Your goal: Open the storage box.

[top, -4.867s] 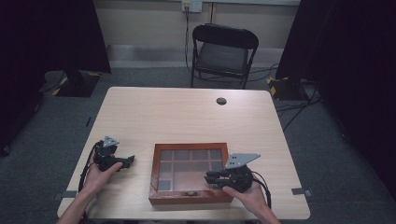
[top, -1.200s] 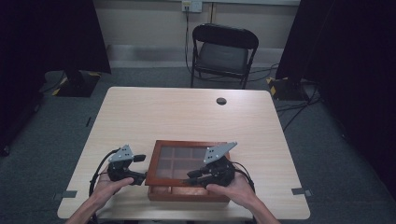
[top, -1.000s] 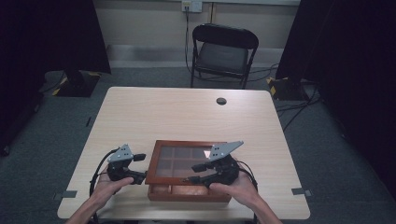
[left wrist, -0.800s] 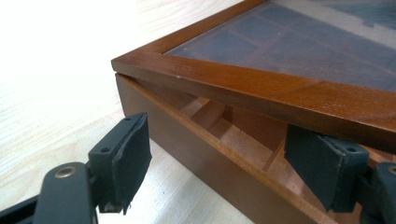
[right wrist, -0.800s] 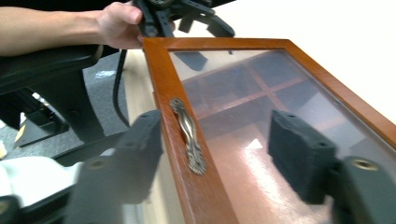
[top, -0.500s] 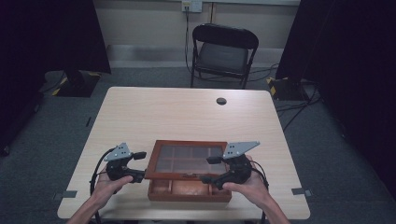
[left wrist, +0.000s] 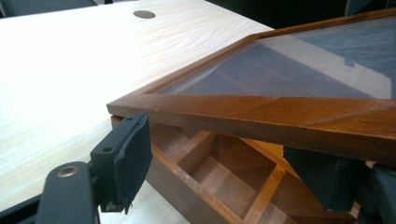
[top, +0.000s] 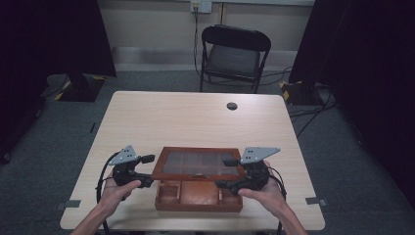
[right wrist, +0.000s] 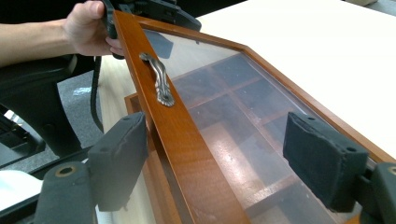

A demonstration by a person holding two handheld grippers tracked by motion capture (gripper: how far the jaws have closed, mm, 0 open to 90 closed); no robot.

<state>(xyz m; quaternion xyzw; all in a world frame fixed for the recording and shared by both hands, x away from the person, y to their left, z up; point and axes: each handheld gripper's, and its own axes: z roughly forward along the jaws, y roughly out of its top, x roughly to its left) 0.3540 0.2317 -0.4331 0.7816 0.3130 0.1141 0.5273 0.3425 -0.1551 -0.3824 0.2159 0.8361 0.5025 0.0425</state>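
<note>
Near the front edge of the table [top: 147,117] sits a wooden box [top: 198,196] with a glass lid [top: 198,164], and the lid is raised at its front, tilted up above the open compartments. On the lid's front rail is a small metal handle [right wrist: 158,84]. Left of the box, the left gripper [top: 147,171] reaches in at the lid's left front corner; in the left gripper view one pad stands just under and outside that corner while the other sits beneath the lid's frame, so the corner lies between the spread jaws, but whether the pads press on it I cannot tell. On the box's right side, the right gripper [top: 229,172] has its jaws around the lid's right front corner; they have just been opening, and in the right gripper view both pads [right wrist: 322,156] stand apart from the wood, one beside the front rail and one over the glass, with the frame between them and no grip on it. A chair [top: 234,54] stands behind the table.
</note>
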